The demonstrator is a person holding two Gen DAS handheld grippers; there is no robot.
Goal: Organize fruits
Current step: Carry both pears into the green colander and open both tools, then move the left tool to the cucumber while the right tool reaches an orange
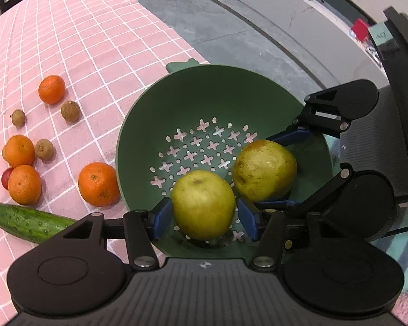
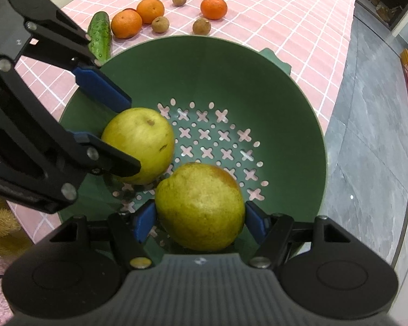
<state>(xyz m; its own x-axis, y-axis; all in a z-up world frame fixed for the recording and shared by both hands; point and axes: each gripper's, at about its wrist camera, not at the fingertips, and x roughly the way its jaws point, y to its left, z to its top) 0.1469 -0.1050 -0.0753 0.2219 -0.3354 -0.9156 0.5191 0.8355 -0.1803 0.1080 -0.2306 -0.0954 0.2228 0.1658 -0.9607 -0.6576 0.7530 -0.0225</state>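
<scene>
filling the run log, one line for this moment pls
left gripper: around pear | right gripper: around second pear | both inside colander

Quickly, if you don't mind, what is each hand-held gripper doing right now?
Left hand-held gripper: closed on the rounder yellow-green pear, inside the green colander.
Right hand-held gripper: closed on the russet-topped pear, same colander.

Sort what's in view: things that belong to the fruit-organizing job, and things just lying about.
Job: left gripper around a yellow-green pear; right gripper around a russet pear; green colander; tangerines; longans; red fruit.

Lying about: cucumber; pink checked cloth.
</scene>
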